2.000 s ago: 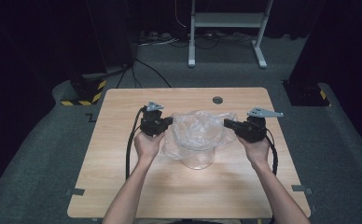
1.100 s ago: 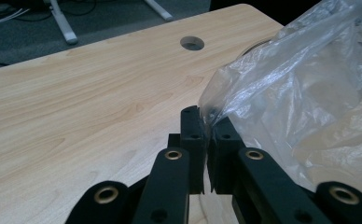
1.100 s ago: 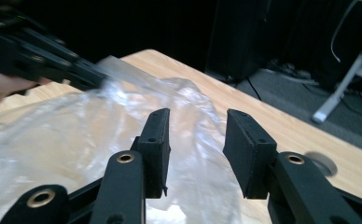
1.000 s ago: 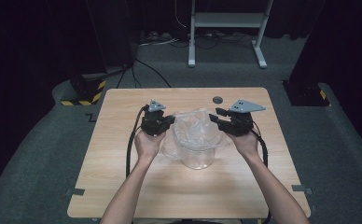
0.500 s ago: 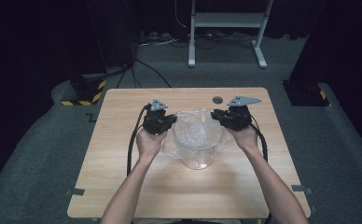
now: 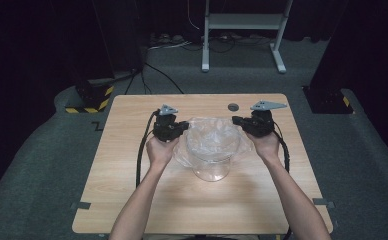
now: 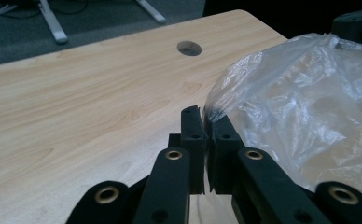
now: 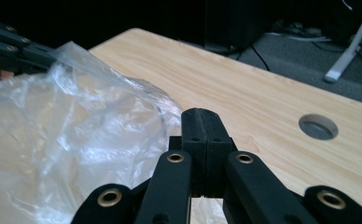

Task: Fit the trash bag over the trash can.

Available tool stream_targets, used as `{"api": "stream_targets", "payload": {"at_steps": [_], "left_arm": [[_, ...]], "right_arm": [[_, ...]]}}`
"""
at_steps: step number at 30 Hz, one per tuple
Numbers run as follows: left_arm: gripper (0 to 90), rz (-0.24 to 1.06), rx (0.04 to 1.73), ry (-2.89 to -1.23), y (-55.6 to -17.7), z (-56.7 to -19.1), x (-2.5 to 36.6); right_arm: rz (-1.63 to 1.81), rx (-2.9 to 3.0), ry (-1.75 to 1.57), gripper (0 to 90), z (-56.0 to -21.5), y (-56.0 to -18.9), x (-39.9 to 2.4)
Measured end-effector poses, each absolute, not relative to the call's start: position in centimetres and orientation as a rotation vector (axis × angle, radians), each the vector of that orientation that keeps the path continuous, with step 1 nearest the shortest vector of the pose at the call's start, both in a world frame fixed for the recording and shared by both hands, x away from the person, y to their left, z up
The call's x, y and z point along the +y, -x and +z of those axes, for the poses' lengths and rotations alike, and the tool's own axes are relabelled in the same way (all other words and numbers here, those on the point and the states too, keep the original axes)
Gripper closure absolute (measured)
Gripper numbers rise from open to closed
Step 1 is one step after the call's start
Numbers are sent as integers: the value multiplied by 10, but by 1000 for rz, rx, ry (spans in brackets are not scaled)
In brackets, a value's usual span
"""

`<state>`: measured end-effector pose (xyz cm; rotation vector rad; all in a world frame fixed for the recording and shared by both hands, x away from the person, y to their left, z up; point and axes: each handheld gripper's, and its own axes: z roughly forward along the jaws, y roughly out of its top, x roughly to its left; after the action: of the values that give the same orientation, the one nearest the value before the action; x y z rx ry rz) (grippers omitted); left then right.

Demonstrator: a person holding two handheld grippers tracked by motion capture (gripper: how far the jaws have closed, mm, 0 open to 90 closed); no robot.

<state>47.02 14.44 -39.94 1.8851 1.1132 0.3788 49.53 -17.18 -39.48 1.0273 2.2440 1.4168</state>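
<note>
Plastic bag draped over the clear container mid-table is pinched at its left edge by the left gripper, the right gripper having just clamped opposite, so uneven pulling could tear the film or tip the container.

Black gripper, brass-ringed screw holes
</note>
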Motion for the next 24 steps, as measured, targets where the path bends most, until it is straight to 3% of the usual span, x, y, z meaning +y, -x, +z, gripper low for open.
{"api": "stream_targets", "payload": {"at_steps": [10, 24], "left_arm": [[896, 278, 1204, -1849, -484, -410, 145], [898, 257, 1243, -1891, -490, -416, 140]], "right_arm": [[1391, 2248, -1117, 900, -405, -506, -172], [1336, 2253, -1179, 900, -416, -514, -168]]}}
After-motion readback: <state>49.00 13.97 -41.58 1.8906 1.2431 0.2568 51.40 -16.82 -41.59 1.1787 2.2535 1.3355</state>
